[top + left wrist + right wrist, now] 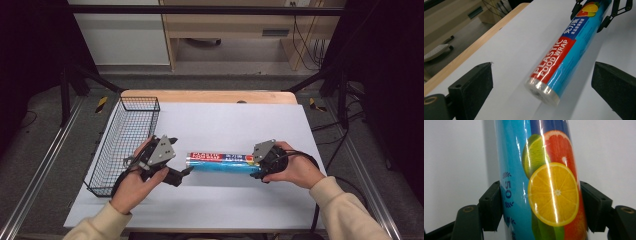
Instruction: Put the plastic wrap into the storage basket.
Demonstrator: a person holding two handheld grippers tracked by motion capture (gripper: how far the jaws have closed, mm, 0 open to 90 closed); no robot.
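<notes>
In the high view the right end of the plastic wrap roll (222, 163) is covered by the right gripper (259, 165), whose jaw tips lie under its grey plate. The left gripper (186, 172) has its body partly masked by the left hand (134, 186). The small print on the roll is too fine to read there (the bold words read clearly in the left gripper view). In the right gripper view the roll runs off the top and bottom edges. The wire basket's (106, 161) near corner sits behind the left hand.
</notes>
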